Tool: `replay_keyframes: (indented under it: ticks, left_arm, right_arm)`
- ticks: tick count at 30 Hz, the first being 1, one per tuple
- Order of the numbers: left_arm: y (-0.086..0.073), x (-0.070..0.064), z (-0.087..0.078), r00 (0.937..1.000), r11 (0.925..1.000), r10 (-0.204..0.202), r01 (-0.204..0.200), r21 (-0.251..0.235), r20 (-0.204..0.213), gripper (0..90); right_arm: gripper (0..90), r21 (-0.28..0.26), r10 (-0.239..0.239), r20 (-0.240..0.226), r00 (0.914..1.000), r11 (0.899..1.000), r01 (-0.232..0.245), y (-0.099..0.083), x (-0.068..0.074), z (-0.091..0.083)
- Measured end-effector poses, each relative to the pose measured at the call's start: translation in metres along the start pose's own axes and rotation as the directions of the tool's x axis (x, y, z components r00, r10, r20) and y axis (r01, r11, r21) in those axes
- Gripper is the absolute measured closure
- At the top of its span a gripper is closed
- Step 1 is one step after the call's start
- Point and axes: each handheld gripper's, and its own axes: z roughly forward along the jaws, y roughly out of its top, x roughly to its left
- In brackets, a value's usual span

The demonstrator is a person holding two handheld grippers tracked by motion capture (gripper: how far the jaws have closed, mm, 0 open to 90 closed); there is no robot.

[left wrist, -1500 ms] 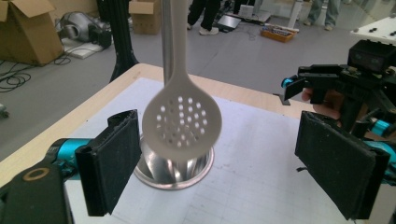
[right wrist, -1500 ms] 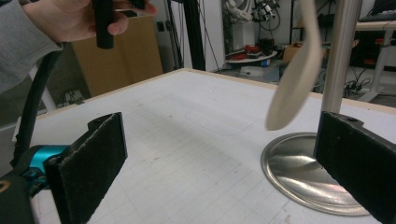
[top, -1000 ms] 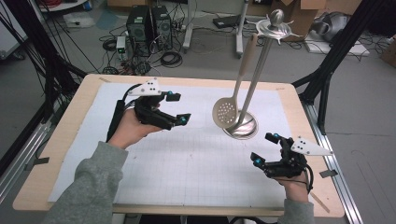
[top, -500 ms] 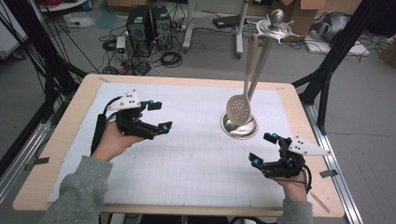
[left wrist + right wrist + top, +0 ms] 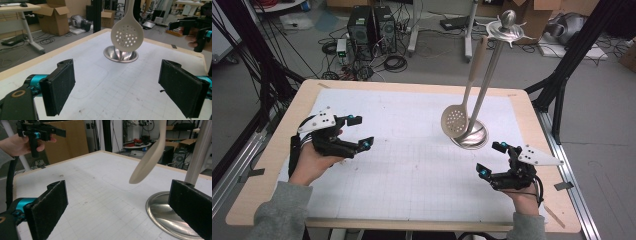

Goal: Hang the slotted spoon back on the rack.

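Slotted spoon (image 5: pixel 455 120), cream-coloured and perforated, hangs by its long handle from the top disc of a steel utensil stand (image 5: pixel 490 75) at about two o'clock on the table (image 5: pixel 272 165), its bowl dangling just above the stand's round base (image 5: pixel 473 136) and beside the upright pole. From where I stand, both hands are hovering off it. The left gripper (image 5: pixel 354 132) sits at about nine o'clock, well apart from the stand, with its jaws spread wide; in the left gripper view the black pads (image 5: pixel 60 87) frame the spoon's bowl (image 5: pixel 127 33) straight ahead. The right gripper (image 5: pixel 492 157) waits at around four o'clock, near the base, jaws likewise gaping with nothing between them; its own view shows the spoon edge-on (image 5: pixel 147 162) and the pole (image 5: pixel 200 150) close at the right. I judge the step in hand to be an approach on the spoon, and the right gripper looks better placed. To do it well, it should come in level, keep clear of the pole, and close on the handle rather than the curved bowl, where flat pads would slip. A hanging spoon swings when nudged, so a slow, square closing matters, then a lift up off the hook before pulling away.
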Motion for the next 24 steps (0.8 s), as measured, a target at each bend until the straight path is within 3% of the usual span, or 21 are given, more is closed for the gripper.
replay_keyframes:
  ticks: [17, 24]
  left_arm:
    - [-0.022, 0.005, -0.040, 0.9980, 0.9988, -0.003, 0.000, -0.049, -0.064, 11.6]
    - [-0.034, 0.008, -0.058, 0.9935, 0.9943, -0.043, 0.032, -0.102, -0.105, 10.8]
  right_arm:
    - [1.5, -0.001, -0.023, -0.021, 0.9995, 1.000, 0.023, 0.004, 0.003, 0.009]
    - [1.6, -0.003, -0.028, -0.023, 0.9993, 1.000, 0.028, 0.005, 0.003, 0.012]
